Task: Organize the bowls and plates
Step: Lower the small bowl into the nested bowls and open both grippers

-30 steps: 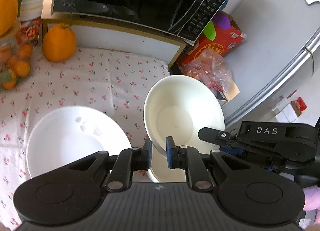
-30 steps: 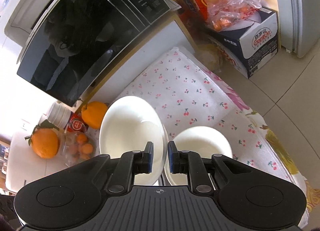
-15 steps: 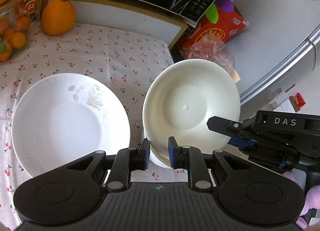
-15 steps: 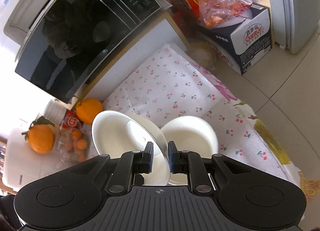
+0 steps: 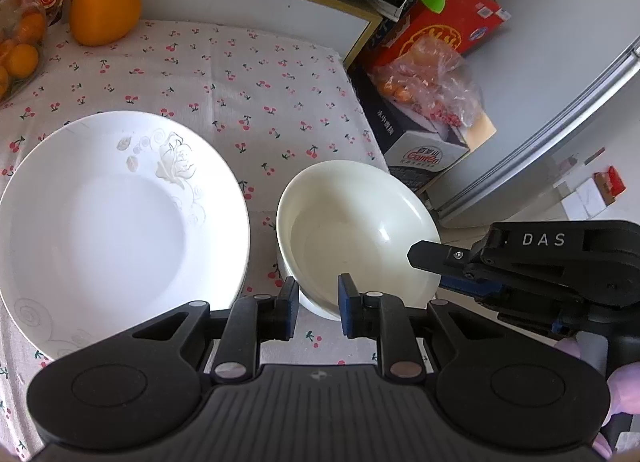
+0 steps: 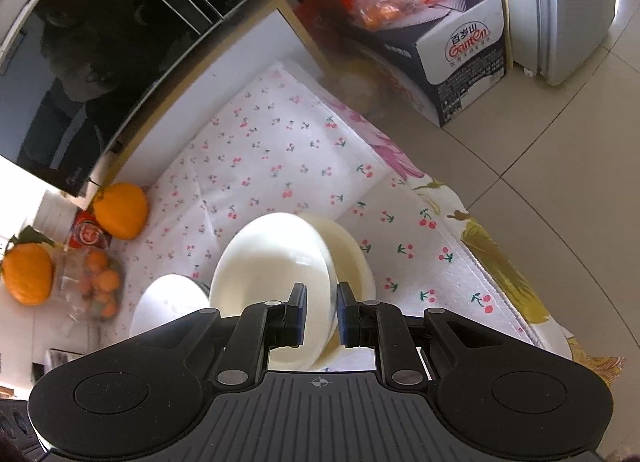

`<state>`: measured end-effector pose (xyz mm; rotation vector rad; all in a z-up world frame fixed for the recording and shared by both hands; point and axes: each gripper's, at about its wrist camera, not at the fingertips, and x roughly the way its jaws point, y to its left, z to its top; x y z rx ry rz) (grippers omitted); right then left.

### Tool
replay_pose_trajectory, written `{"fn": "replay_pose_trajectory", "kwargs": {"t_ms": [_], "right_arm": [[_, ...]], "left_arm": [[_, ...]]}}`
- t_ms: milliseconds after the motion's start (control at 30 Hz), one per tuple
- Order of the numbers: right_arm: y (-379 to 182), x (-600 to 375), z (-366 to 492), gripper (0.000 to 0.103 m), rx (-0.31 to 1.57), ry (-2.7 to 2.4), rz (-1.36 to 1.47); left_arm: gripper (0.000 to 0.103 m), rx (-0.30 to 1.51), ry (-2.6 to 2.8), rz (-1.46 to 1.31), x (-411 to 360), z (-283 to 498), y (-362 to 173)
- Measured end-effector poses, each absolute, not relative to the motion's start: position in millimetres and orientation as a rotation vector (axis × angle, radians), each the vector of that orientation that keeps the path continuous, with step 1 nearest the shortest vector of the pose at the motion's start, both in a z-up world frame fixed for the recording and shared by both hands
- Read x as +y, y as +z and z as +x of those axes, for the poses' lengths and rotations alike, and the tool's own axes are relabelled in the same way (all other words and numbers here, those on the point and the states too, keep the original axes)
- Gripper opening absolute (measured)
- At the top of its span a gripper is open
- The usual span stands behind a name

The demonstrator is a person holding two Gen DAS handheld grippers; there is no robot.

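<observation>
In the left wrist view a cream bowl [image 5: 352,230] sits tilted in another bowl on the cherry-print cloth, right of a large white plate [image 5: 116,222] with an embossed rose. My left gripper [image 5: 318,302] is slightly open and empty, just short of the bowl's near rim. My right gripper [image 5: 440,262] grips that bowl's right rim. In the right wrist view my right gripper [image 6: 322,312] is shut on the cream bowl's rim [image 6: 276,274], over a second bowl [image 6: 352,258]. The white plate [image 6: 168,306] lies to its left.
A microwave [image 6: 100,42] stands on a shelf at the back. A large orange [image 5: 105,8] and a bag of small oranges [image 6: 98,286] sit at the cloth's far left. Boxes with bagged fruit [image 5: 432,82] and a fridge [image 5: 560,42] stand off the table's right edge.
The bowl has come down from a steep tilt into the other bowl. My left gripper has let go of its rim and opened slightly. The right gripper still holds the rim.
</observation>
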<state>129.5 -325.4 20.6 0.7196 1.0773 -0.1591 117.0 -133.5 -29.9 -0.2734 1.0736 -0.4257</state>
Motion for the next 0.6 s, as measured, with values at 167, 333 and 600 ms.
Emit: {"fn": "replay_pose_trajectory", "kwargs": {"t_ms": [167, 333, 600], "right_arm": [[18.8, -324.1, 130.7, 0.018, 1.082, -0.163, 0.706], [16.9, -325.0, 132.1, 0.019, 1.090, -0.168, 0.704], [20.1, -320.7, 133.7, 0.023, 1.084, -0.169, 0.656]], "left_arm": [[0.019, 1.080, -0.416, -0.267, -136.8, 117.7, -32.8], [0.019, 1.079, -0.415, -0.259, -139.7, 118.5, -32.6], [0.024, 1.074, -0.419, -0.246, -141.8, 116.7, -34.2]]}}
